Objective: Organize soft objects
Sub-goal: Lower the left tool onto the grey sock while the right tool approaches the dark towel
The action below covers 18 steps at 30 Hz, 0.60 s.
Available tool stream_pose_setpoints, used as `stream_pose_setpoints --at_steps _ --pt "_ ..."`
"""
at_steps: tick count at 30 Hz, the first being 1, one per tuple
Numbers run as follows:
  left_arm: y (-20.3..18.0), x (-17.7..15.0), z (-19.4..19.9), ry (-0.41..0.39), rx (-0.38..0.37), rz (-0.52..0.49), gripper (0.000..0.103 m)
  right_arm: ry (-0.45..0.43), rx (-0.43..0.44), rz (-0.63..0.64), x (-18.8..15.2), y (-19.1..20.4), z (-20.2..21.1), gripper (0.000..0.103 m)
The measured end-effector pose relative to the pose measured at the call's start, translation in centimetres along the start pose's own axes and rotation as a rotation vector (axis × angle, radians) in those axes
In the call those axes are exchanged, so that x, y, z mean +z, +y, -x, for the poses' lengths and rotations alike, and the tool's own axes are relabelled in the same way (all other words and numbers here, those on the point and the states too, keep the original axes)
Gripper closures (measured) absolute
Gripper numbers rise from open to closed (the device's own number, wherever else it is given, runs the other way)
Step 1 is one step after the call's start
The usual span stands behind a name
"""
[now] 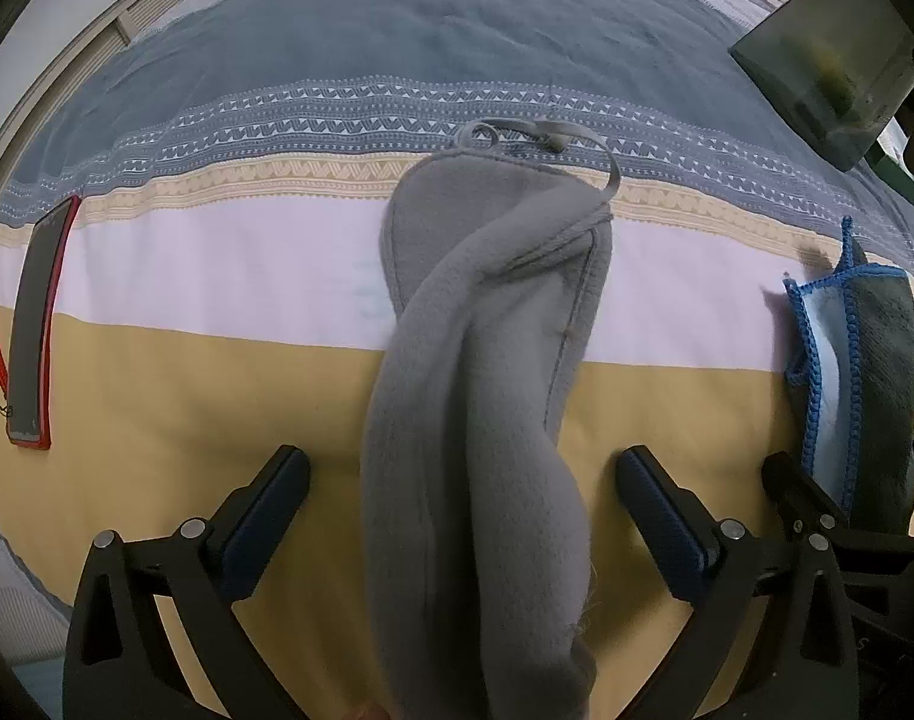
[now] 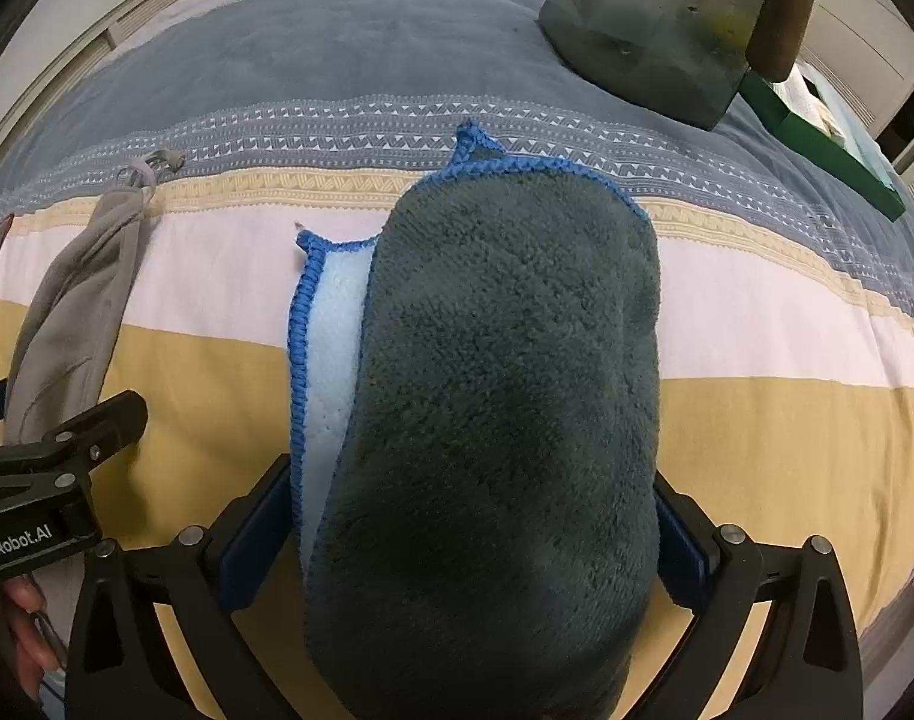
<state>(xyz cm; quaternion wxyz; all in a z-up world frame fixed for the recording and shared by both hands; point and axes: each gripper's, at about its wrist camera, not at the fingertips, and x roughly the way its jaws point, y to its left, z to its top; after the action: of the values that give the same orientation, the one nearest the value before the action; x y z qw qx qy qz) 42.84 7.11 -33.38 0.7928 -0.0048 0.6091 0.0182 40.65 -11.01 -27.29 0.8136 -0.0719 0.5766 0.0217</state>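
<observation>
1. I take the striped bedspread [image 1: 157, 372] as my landmark; its bands run blue-grey at the far side, then patterned, pale pink, and yellow nearest me.
2. My left gripper [image 1: 463, 486] points steeply down at the bedspread with its fingers [image 1: 277, 498] spread wide. No earlier frame is to hand, so I report only that stance.
3. A grey fleece garment [image 1: 475, 420] hangs down between those fingers, with clear gaps on both sides, so neither pad presses on it. Its far end lies on the pink and patterned bands, where a grey drawstring [image 1: 553, 135] curls.
4. Whether the near end of the garment is caught on something below my view, I cannot tell.
5. My right gripper [image 2: 475, 528] also points steeply down. A dark teal plush towel [image 2: 505, 396] with blue stitched edging fills the space between its fingers [image 2: 253, 534], and both pads sit against its sides: it is held.
6. The towel's pale blue underside [image 2: 331, 360] shows on its left, and its far corner reaches the patterned band of the bedspread.
7. Far right on the bedspread stands a dark translucent box [image 2: 655, 30].
8. At the bedspread's left edge lies a phone in a red case [image 1: 34, 330].
</observation>
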Motion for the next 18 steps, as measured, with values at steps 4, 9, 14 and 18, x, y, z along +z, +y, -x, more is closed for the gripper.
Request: stream_pose_setpoints --at_steps 4,9,14,18 --pt "-0.4 0.4 -0.7 0.002 0.007 0.001 0.001 0.005 0.013 -0.001 0.2 -0.3 -0.7 0.000" --pt "-1.7 1.7 -1.4 0.002 0.019 0.004 0.001 0.015 0.027 -0.010 0.5 -0.8 -1.6 0.000" --pt "-2.5 1.9 -1.5 0.002 0.036 0.008 0.001 0.030 0.023 -0.005 1.0 -0.9 -2.2 0.000" --pt "-3.1 2.0 -1.7 -0.003 0.049 0.012 0.001 0.043 0.022 0.001 1.5 -1.1 -2.8 0.000"
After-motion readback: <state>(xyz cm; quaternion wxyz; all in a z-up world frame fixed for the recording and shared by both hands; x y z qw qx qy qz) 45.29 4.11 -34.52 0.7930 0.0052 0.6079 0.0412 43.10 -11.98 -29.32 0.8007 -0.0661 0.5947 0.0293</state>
